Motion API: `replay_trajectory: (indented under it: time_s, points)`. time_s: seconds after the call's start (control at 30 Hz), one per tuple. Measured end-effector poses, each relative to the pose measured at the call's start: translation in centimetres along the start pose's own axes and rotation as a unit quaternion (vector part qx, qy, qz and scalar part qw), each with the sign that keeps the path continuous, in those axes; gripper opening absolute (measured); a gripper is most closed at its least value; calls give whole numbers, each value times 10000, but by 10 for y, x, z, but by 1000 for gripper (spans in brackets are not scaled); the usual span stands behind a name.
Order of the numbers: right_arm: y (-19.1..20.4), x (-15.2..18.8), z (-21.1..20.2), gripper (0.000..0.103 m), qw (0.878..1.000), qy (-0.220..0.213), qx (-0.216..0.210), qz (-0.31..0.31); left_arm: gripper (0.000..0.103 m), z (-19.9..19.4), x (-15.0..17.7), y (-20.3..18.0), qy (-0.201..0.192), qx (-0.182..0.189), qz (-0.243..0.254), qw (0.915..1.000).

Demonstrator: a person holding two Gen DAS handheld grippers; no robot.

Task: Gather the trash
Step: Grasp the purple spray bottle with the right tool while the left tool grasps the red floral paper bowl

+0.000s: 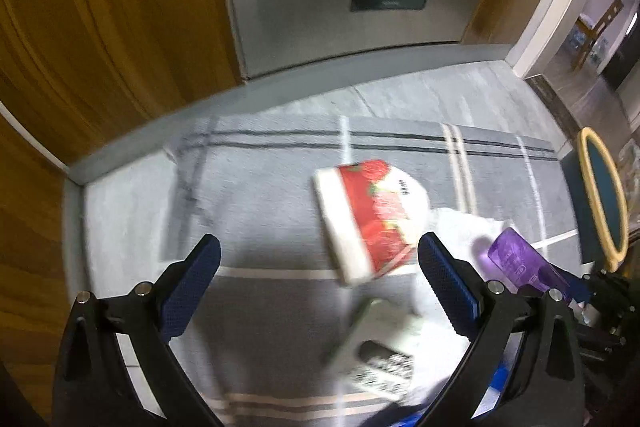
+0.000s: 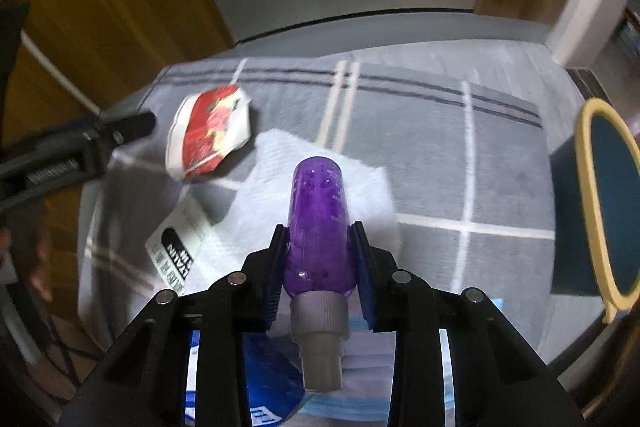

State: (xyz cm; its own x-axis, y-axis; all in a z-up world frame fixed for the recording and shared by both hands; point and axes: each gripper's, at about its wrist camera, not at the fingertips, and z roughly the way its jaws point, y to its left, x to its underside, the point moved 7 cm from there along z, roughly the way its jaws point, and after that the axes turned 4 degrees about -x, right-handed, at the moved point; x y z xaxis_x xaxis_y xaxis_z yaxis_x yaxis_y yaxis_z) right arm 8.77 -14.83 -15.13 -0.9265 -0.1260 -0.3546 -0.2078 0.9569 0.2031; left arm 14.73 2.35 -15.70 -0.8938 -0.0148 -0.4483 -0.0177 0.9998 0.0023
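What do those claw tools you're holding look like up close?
Each hand-held gripper, left and right, is a black plastic frame with two angled fingers, round silver pins at the joints and dark blue textured pads inside the tips. A coiled metal spring shows on the left one's side.

The woven floor rug [image 2: 440, 155] is mid grey, crossed by pairs of thin dark lines and single white and cream stripes that form a loose plaid. The crumpled paper carton [image 1: 368, 215] on it is bright red with a broad white band and a printed fruit picture in red, yellow and green. The translucent plastic bottle [image 2: 318, 223] is vivid purple with a pale grey ribbed cap. A folded paper towel [image 2: 360, 187] is plain white. A flat paper packet [image 2: 180, 243] is pale with a black block and white lettering. The oval bin [image 2: 608, 203] is dark teal with a yellow rim. Both grippers are black with navy blue textured pads [image 1: 448, 279].
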Motion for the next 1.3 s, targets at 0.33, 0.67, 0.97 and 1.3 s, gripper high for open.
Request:
replay_trajectory:
  time_s: [0.33, 0.67, 0.97, 1.3]
  points:
    - [-27, 10, -1, 33, 9996, 75, 170, 200, 97, 30, -11, -33, -36, -269, -43, 9996]
    - [-43, 24, 14, 33, 9989, 372, 228, 196, 88, 64, -8, -40, 259, -298, -262, 9989]
    - [-46, 29, 33, 34, 9970, 658, 319, 269, 78, 64, -7, -40, 179, -167, -158, 9996]
    - [-50, 19, 15, 33, 9980, 290, 257, 501, 78, 34, -24, -51, -316, 26, 100, 9994]
